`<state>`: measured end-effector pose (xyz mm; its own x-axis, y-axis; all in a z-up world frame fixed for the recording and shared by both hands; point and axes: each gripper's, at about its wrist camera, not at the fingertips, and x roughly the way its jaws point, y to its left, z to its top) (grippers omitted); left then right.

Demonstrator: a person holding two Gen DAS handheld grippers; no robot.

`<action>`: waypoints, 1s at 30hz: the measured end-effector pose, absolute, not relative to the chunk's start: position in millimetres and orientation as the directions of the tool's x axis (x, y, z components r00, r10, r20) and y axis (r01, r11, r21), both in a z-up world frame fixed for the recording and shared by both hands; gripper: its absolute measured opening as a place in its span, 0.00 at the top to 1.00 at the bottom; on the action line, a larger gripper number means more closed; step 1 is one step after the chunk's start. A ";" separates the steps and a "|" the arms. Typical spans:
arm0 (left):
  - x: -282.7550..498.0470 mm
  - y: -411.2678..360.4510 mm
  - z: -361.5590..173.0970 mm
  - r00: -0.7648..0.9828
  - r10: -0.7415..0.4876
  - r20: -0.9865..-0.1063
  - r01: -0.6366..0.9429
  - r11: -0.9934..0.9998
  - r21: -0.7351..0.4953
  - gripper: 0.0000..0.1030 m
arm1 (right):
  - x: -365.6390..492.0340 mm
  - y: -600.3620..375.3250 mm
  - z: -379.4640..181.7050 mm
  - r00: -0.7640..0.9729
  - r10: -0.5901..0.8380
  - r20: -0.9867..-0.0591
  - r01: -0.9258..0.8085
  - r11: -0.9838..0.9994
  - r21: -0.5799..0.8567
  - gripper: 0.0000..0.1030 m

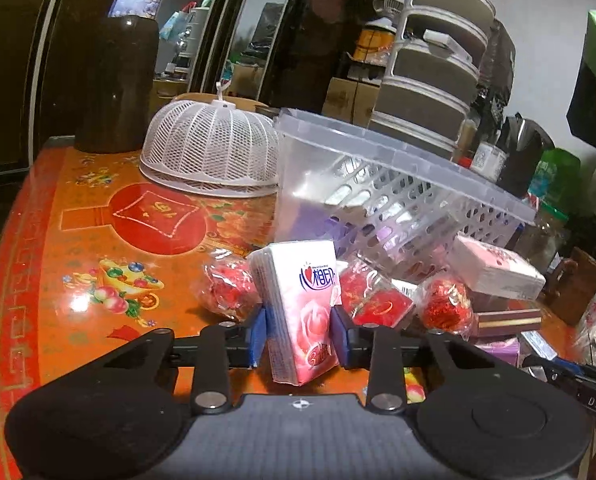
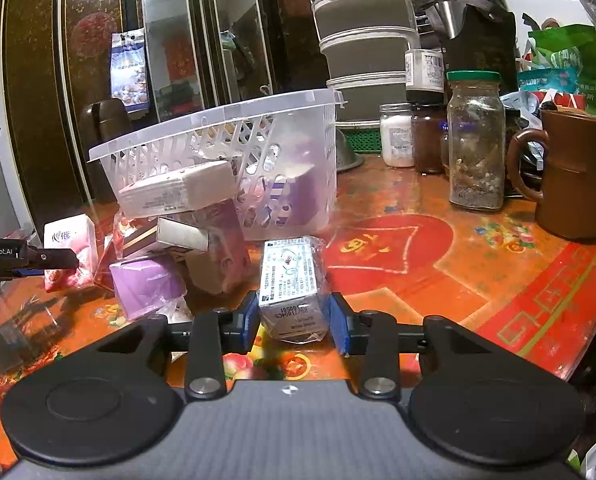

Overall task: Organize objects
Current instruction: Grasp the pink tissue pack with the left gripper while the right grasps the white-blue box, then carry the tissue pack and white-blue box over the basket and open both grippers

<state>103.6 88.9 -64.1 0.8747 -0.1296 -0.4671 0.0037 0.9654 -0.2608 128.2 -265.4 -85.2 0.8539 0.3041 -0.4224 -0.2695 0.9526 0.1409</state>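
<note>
Left gripper (image 1: 298, 334) clamped on pink rose-print tissue pack (image 1: 298, 312); right gripper (image 2: 292, 320) clamped on white plastic-wrapped printed box (image 2: 290, 284). Both held just before the clear perforated plastic basket (image 2: 226, 136), mid orange-red lacquered table (image 2: 438, 264).

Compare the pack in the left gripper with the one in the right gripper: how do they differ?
The tissue pack in the left gripper is pink and white with a rose print and a heart logo; the wrapped box in the right gripper is grey-white with dense black print.
The tissue pack has a snug soft wrapper; the wrapped box sits in loose, crinkled clear film.
Shared: each sits between blue pads, near the clear basket.
</note>
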 end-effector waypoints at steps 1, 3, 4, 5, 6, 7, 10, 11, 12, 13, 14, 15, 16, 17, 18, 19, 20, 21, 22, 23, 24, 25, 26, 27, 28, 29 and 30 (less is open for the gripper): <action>101.9 90.7 -62.8 0.881 -0.130 -0.456 0.003 0.963 -0.268 0.66 | 128.1 -265.8 -85.4 0.854 0.305 -0.420 -0.269 0.952 0.144 0.61; 98.7 94.5 -60.2 0.893 -0.130 -0.431 0.004 0.960 -0.281 0.67 | 127.8 -266.6 -85.7 0.855 0.308 -0.416 -0.269 0.951 0.152 0.61; 97.8 96.0 -59.2 0.897 -0.132 -0.422 0.006 0.958 -0.286 0.67 | 127.9 -266.8 -85.7 0.856 0.308 -0.415 -0.268 0.951 0.153 0.61; 97.3 97.7 -58.7 0.899 -0.135 -0.417 0.007 0.956 -0.294 0.67 | 127.8 -266.5 -85.6 0.857 0.308 -0.413 -0.269 0.951 0.152 0.61; 96.3 99.2 -58.0 0.901 -0.139 -0.410 0.010 0.953 -0.302 0.67 | 127.6 -266.0 -85.4 0.858 0.307 -0.412 -0.270 0.952 0.147 0.61; 95.1 100.6 -56.7 0.905 -0.144 -0.399 0.014 0.951 -0.310 0.67 | 127.0 -265.7 -84.9 0.858 0.306 -0.413 -0.271 0.952 0.143 0.61; 86.9 104.2 -46.5 0.920 -0.167 -0.354 0.037 0.938 -0.345 0.67 | 118.2 -271.2 -67.6 0.873 0.320 -0.368 -0.279 0.946 0.163 0.61; 84.3 103.9 -39.3 0.923 -0.184 -0.339 0.057 0.934 -0.354 0.67 | 114.8 -274.5 -55.6 0.880 0.332 -0.339 -0.288 0.942 0.175 0.61; 83.0 103.4 -29.8 0.925 -0.200 -0.323 0.075 0.930 -0.361 0.67 | 113.5 -276.7 -38.9 0.884 0.349 -0.310 -0.306 0.935 0.179 0.61; 83.1 102.6 -19.1 0.928 -0.213 -0.307 0.091 0.926 -0.367 0.67 | 113.6 -276.8 -23.9 0.889 0.358 -0.284 -0.320 0.932 0.171 0.61; 85.4 99.8 -3.2 0.931 -0.229 -0.284 0.116 0.924 -0.364 0.67 | 115.6 -274.7 -7.4 0.896 0.361 -0.260 -0.332 0.931 0.148 0.61; 89.4 96.2 12.0 0.934 -0.237 -0.266 0.135 0.926 -0.353 0.67 | 121.1 -269.4 10.9 0.902 0.359 -0.240 -0.343 0.933 0.108 0.61; 96.0 91.9 26.0 0.935 -0.241 -0.259 0.145 0.929 -0.340 0.67 | 129.5 -263.7 27.1 0.903 0.362 -0.231 -0.354 0.932 0.076 0.61; 107.8 86.8 41.8 0.934 -0.249 -0.255 0.157 0.929 -0.334 0.67 | 140.3 -259.0 41.1 0.899 0.375 -0.225 -0.370 0.927 0.068 0.61; 121.3 82.8 53.9 0.931 -0.263 -0.252 0.170 0.926 -0.337 0.67 | 155.4 -254.1 55.1 0.886 0.401 -0.232 -0.394 0.916 0.077 0.61; 136.7 78.0 62.8 0.924 -0.276 -0.267 0.178 0.924 -0.339 0.67 | 173.5 -247.8 66.6 0.866 0.430 -0.254 -0.423 0.902 0.086 0.61; 155.9 73.4 70.5 0.914 -0.286 -0.288 0.176 0.919 -0.354 0.67 | 193.0 -240.9 75.4 0.858 0.434 -0.275 -0.429 0.900 0.084 0.61; 171.6 70.1 74.7 0.907 -0.289 -0.307 0.171 0.917 -0.359 0.67 | 210.4 -233.8 79.1 0.856 0.417 -0.306 -0.416 0.906 0.071 0.61; 187.3 65.6 76.3 0.896 -0.288 -0.338 0.161 0.920 -0.358 0.67 | 227.6 -229.6 79.5 0.843 0.415 -0.342 -0.416 0.906 0.074 0.61; 201.8 62.4 74.7 0.888 -0.284 -0.363 0.143 0.918 -0.370 0.67 | 243.2 -226.3 76.9 0.822 0.424 -0.381 -0.422 0.902 0.093 0.61; 211.7 59.1 72.0 0.882 -0.274 -0.384 0.128 0.923 -0.364 0.67 | 255.6 -222.2 72.4 0.803 0.428 -0.416 -0.425 0.899 0.104 0.61; 219.6 55.4 67.7 0.874 -0.263 -0.409 0.115 0.929 -0.352 0.67 | 261.9 -218.9 67.8 0.796 0.419 -0.436 -0.426 0.900 0.087 0.61; 227.0 52.5 63.4 0.865 -0.256 -0.432 0.105 0.933 -0.345 0.67 | 266.8 -214.6 64.1 0.796 0.403 -0.452 -0.421 0.905 0.064 0.61; 232.6 50.4 59.4 0.858 -0.254 -0.447 0.099 0.935 -0.341 0.67 | 271.7 -211.8 60.3 0.793 0.392 -0.465 -0.418 0.907 0.052 0.61; 235.4 49.8 56.8 0.854 -0.249 -0.456 0.094 0.937 -0.337 0.67 | 277.0 -209.7 56.6 0.789 0.388 -0.476 -0.417 0.907 0.048 0.61; 238.7 50.0 53.9 0.851 -0.242 -0.466 0.083 0.938 -0.336 0.67 | 281.8 -208.2 54.3 0.785 0.385 -0.485 -0.415 0.908 0.049 0.61; 241.7 50.8 52.0 0.847 -0.242 -0.472 0.076 0.936 -0.344 0.67 | 285.9 -207.7 52.3 0.779 0.386 -0.494 -0.419 0.907 0.048 0.61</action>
<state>241.7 50.8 52.0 0.8475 -0.2423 -0.4723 0.0756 0.9358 -0.3444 285.9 -207.7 52.3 0.7792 0.3860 -0.4939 -0.4190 0.9067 0.0476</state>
